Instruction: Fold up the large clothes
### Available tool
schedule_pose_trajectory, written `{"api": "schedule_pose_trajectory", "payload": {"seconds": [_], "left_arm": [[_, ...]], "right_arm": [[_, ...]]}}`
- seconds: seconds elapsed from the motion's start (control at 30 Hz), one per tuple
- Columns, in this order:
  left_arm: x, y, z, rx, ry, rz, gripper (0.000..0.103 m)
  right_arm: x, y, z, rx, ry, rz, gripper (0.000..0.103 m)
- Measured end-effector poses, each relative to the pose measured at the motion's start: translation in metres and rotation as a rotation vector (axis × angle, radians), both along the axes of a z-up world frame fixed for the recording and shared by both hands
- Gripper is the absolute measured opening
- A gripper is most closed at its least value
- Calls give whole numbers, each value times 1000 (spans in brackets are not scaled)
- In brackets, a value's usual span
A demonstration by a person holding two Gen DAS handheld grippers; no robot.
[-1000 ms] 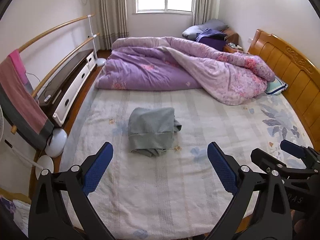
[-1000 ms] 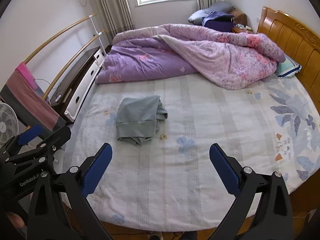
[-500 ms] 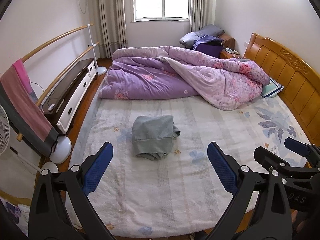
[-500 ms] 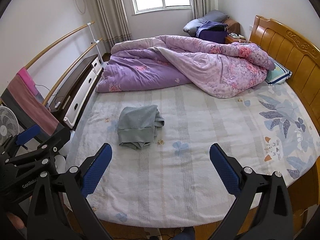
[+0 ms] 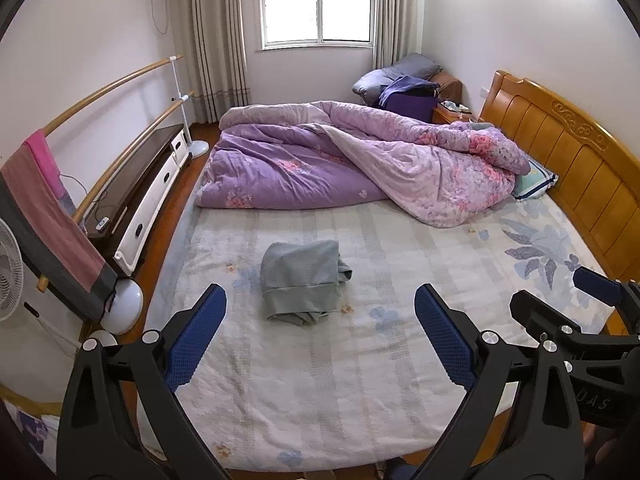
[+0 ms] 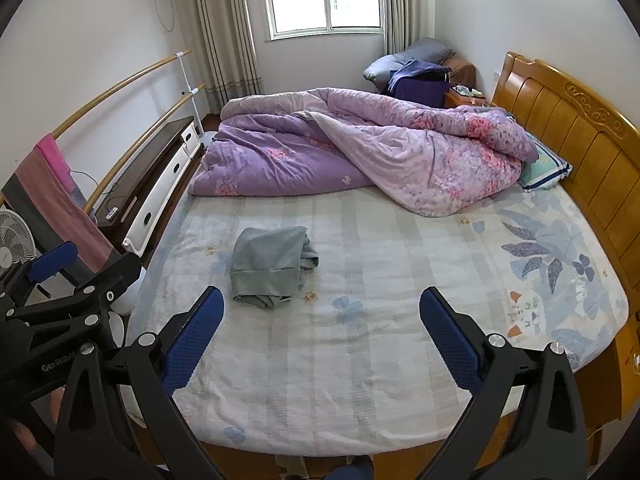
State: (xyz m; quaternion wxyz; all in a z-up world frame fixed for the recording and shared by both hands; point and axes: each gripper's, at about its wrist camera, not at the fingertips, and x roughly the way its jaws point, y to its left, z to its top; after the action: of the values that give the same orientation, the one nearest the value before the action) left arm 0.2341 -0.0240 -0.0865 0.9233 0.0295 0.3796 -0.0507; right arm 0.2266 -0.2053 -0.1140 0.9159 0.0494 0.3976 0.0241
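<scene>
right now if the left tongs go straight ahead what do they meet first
Probably the bare bedsheet just past the folded grey garment, which sits slightly left of centre. Depth is unclear; both tongs are open and empty.

Grey-green folded garment (image 5: pixel 301 276) on pale bed sheet (image 5: pixel 328 380) with faded stripes and blue flowers. Purple quilt (image 5: pixel 360 164), pink floral print. Honey-orange wooden headboard (image 5: pixel 568 152). Pink and grey towel (image 5: pixel 48 216). Black claws, blue textured pads (image 5: pixel 196 336).

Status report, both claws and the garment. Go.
Left claw open, empty. Right claw open, empty. Grey garment lies folded on the bedsheet, untouched. Purple quilt heaped beyond, apart from it.
</scene>
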Motion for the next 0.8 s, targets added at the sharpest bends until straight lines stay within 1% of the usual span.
{"api": "schedule_pose_trajectory", "payload": {"seconds": [0.1,0.27,0.43,0.8], "left_arm": [[-2,-3,6,1,-5,12,96],[-1,-6,15,-4,-17,-2,96],[-2,-9,25,1,-48,-8,96],[0,-14,33,0,-67,-5,96]], "right_arm": [[-1,-3,6,-9,-4,1,95],[-5,-7,14,-17,-15,2,95],[-8,-11,20,-16,-24,-2,95],[-7,-16,26,-18,-32,-5,95]]}}
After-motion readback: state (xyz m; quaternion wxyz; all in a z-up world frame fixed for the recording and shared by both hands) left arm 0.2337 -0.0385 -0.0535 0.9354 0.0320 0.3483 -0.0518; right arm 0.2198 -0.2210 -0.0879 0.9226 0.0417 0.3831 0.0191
